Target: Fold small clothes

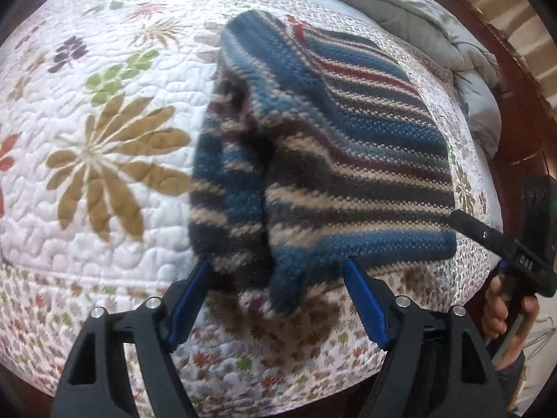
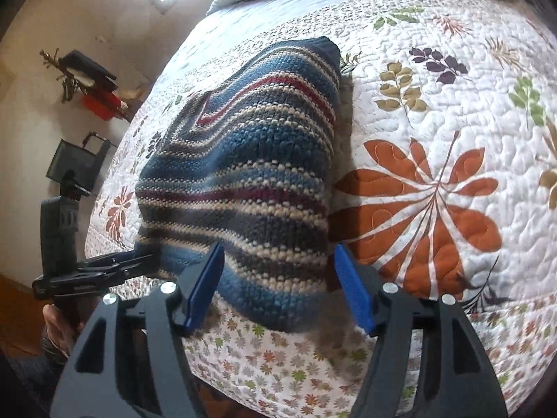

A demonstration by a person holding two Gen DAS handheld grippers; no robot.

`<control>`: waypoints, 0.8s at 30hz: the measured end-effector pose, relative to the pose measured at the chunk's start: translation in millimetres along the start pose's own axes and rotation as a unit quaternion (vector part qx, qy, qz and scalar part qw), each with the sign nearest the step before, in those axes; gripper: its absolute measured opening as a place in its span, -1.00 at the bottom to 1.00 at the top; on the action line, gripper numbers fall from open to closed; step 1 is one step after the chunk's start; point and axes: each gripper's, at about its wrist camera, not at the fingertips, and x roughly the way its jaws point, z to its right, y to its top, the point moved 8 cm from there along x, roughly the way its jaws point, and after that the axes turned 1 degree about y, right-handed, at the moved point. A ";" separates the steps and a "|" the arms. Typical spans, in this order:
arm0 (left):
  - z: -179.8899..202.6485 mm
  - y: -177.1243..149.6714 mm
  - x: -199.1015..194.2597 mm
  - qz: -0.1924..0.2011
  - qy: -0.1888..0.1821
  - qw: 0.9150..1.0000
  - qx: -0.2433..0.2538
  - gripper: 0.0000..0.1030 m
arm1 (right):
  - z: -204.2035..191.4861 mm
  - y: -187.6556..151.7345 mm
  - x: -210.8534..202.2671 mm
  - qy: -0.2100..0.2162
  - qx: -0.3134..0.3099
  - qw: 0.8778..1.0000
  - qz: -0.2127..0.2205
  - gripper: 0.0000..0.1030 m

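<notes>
A striped knit sweater (image 1: 348,146) in blue, grey, cream and dark red lies folded into a thick bundle on the flowered quilt (image 1: 104,139). My left gripper (image 1: 278,292) stands open; the bundle's near fold bulges between its blue pads without being pinched. In the right wrist view the same sweater (image 2: 243,160) reaches down between the blue pads of my right gripper (image 2: 278,282), which is also open with its pads apart from the knit. The right gripper (image 1: 487,237) shows at the sweater's right corner, and the left gripper (image 2: 104,268) at its left edge.
The quilt (image 2: 435,174) covers the bed. A grey duvet (image 1: 400,10) is bunched at the far end by the wooden bed frame (image 1: 515,97). A wall shelf with black and red items (image 2: 90,69) and a black device on a stand (image 2: 76,167) sit left of the bed.
</notes>
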 end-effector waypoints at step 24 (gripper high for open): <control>-52.2 27.8 -8.4 0.009 -0.012 0.999 -0.035 -0.72 | -33.6 -13.6 40.6 -0.014 -0.037 0.999 -0.031 0.46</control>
